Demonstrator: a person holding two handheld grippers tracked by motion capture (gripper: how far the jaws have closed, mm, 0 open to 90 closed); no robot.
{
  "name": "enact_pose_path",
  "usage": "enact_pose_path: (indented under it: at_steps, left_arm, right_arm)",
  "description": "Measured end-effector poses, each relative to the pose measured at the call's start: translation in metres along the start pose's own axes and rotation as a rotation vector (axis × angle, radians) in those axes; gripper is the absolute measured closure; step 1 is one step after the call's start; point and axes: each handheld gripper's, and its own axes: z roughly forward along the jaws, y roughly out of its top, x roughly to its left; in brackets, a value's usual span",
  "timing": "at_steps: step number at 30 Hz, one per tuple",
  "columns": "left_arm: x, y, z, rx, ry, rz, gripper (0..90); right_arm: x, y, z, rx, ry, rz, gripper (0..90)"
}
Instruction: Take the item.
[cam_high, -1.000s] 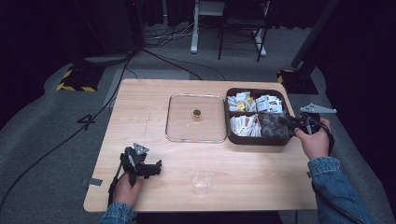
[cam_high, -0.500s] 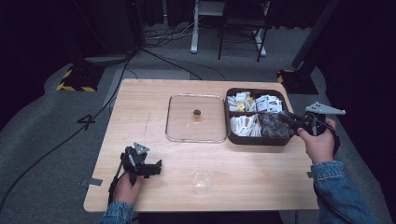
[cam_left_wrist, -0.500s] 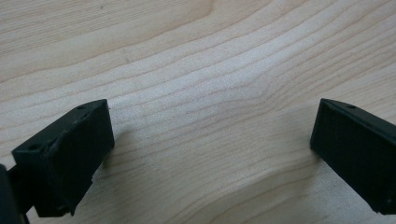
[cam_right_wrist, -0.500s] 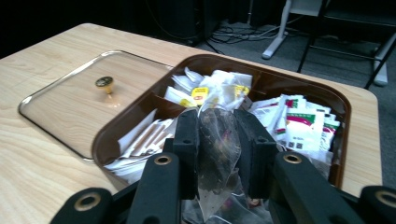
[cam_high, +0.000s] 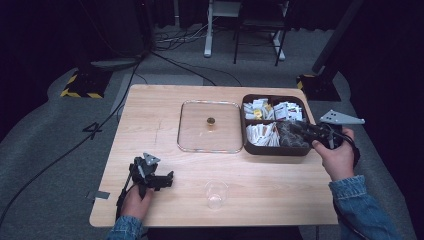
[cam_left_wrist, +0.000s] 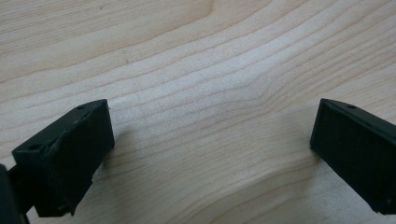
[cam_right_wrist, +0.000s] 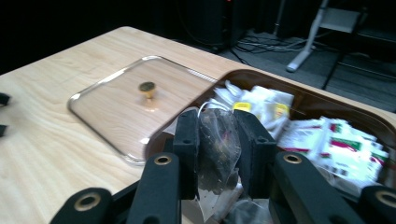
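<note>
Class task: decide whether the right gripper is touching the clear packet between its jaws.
Touching. In the right gripper view, the right gripper has both black jaws pressed against the clear packet, no gap on either side.

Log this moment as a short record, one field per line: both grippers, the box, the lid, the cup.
left gripper: open, jaws wide apart, low over bare table, holding nothing
right gripper: shut on a clear packet of dark contents, over the box
box: brown, compartments of sachets, at table's right
lid: clear, small brass knob, flat on the table left of the box
cup: clear, upright, near front edge
</note>
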Motion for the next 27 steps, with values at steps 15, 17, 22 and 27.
enact_pose_path:
  at_steps: [15,17,22,27]
  left_arm:
    - [-0.002,-0.006,-0.005,-0.002,0.008,-0.01,0.0]
    - [-0.002,-0.006,-0.005,-0.003,0.009,-0.009,0.0]
    - [-0.002,-0.006,-0.005,-0.003,0.008,-0.009,0.0]
    - [-0.002,-0.005,-0.004,-0.003,0.002,-0.006,0.0]
  right_arm:
    - [0.056,0.012,-0.004,-0.023,0.156,-0.059,71.9]
    - [0.064,0.013,-0.005,-0.032,0.181,-0.06,71.8]
    - [0.083,0.015,-0.006,-0.033,0.229,-0.081,71.9]
    - [0.103,0.017,-0.004,-0.038,0.281,-0.102,71.8]
